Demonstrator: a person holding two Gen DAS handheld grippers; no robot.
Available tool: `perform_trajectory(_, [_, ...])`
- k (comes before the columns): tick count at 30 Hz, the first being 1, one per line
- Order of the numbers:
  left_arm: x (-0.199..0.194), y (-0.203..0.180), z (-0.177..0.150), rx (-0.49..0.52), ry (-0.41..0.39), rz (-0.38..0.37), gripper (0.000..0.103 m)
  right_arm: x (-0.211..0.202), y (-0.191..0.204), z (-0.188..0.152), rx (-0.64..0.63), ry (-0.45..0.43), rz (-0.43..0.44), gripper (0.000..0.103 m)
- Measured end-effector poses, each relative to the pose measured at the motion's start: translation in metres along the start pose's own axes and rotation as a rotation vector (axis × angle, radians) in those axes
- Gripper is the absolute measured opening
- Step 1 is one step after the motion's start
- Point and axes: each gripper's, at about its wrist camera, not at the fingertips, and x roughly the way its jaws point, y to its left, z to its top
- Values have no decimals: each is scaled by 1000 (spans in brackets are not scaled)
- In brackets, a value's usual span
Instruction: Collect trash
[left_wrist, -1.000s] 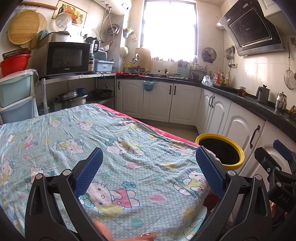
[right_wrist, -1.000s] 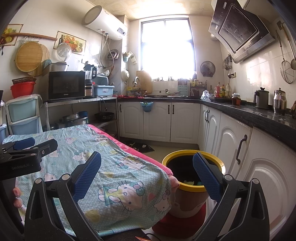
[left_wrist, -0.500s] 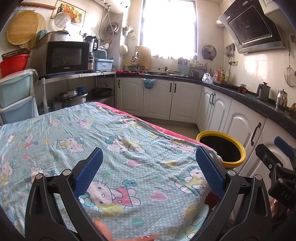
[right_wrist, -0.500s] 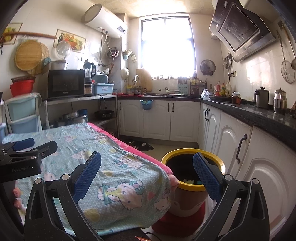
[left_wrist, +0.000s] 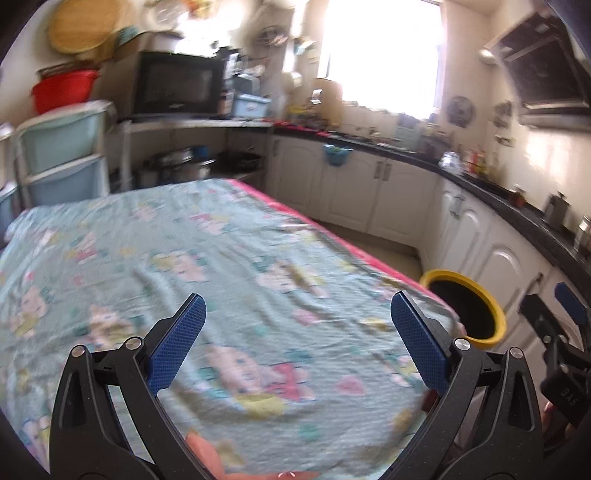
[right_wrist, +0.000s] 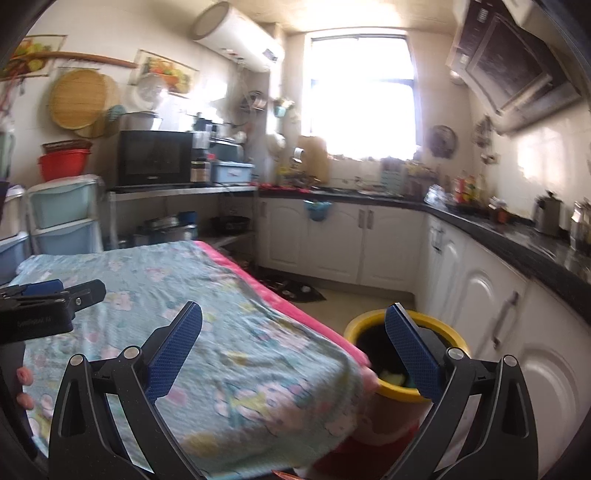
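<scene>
A yellow-rimmed trash bin (left_wrist: 466, 309) stands on the floor at the table's right corner; in the right wrist view the bin (right_wrist: 402, 354) holds some pale scraps. My left gripper (left_wrist: 297, 334) is open and empty above the teal cartoon-print tablecloth (left_wrist: 184, 258). My right gripper (right_wrist: 293, 341) is open and empty, over the table's right edge and beside the bin. The left gripper's body also shows in the right wrist view (right_wrist: 44, 306). No loose trash shows on the cloth.
White cabinets under a dark counter (right_wrist: 517, 251) run along the right and back. A microwave (right_wrist: 155, 158), stacked blue drawers (right_wrist: 62, 218) and a red bowl (right_wrist: 62, 164) stand at the left. A dark mat (right_wrist: 291, 286) lies on the floor beyond the table.
Both views have swung and blurred: both cameras now face a little more to the left, and the bin has shifted right and down in the left wrist view. Both grippers stay open and empty.
</scene>
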Motion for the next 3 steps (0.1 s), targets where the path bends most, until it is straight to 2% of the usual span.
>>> perform_trajectory(3, [-7, 36, 4, -52, 15, 108, 92, 11, 26, 13, -12, 13, 128, 97])
